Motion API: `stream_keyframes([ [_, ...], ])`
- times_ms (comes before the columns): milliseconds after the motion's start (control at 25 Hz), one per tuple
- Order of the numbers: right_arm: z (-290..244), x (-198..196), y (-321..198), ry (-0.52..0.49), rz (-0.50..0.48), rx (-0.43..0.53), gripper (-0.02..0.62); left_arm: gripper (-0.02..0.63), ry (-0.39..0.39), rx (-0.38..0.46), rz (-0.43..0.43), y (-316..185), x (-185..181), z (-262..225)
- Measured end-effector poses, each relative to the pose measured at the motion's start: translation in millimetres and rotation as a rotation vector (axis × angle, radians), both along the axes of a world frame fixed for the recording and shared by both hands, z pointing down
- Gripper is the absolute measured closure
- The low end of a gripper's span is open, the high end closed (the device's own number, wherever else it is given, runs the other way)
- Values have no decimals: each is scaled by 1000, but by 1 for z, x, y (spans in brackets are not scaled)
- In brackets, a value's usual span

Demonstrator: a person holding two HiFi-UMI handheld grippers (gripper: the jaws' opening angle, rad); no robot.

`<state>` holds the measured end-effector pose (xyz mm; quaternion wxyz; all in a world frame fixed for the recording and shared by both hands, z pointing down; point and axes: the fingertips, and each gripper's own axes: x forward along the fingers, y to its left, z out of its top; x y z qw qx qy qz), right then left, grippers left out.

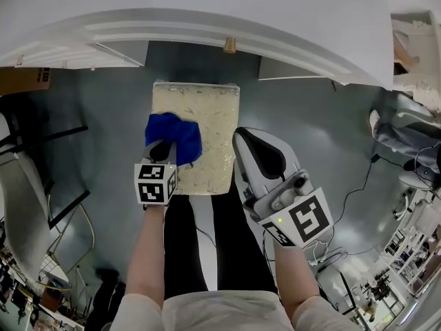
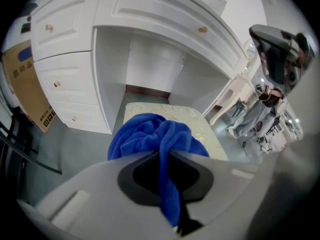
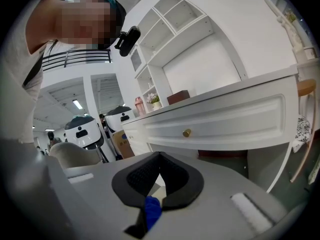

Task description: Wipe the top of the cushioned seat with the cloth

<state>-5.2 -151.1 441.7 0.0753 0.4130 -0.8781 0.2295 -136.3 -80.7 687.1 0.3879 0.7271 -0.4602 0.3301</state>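
The cushioned seat (image 1: 207,116) is a cream rectangular pad on a stool in front of a white desk; it also shows in the left gripper view as the cream seat (image 2: 205,129). A bunched blue cloth (image 1: 173,135) lies on the seat's left half. My left gripper (image 1: 162,150) is shut on the blue cloth (image 2: 150,134), and a strip of it runs down between the jaws of the left gripper (image 2: 167,159). My right gripper (image 1: 256,152) hangs just off the seat's right edge, tilted upward. In its own view the right gripper (image 3: 159,164) has its pads together with nothing held.
The white desk (image 1: 207,26) with a brass knob (image 1: 229,45) arches over the far end of the seat. A cardboard box (image 1: 24,80) and dark chair frames (image 1: 62,164) stand at left. Cables (image 1: 358,185) trail on the grey floor at right. The person's legs (image 1: 207,247) are right behind the seat.
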Motion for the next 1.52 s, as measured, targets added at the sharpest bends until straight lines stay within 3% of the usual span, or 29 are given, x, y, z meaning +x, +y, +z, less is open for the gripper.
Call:
stream_keyframes([
  [440,-4,-32,21,-5,12,14,600,577,16,-4,6,19,-19,1],
  [1040,-10,-28,71,32,150,6,600,577,30,-25,140,71,-16,2],
  [1280,-13,-9,84,37,168,6,600,577,26,-41,114,72,-13,2],
  [1520,-13,19,94,29,132,8,600,578,-42,-13,49,70,-9,4],
])
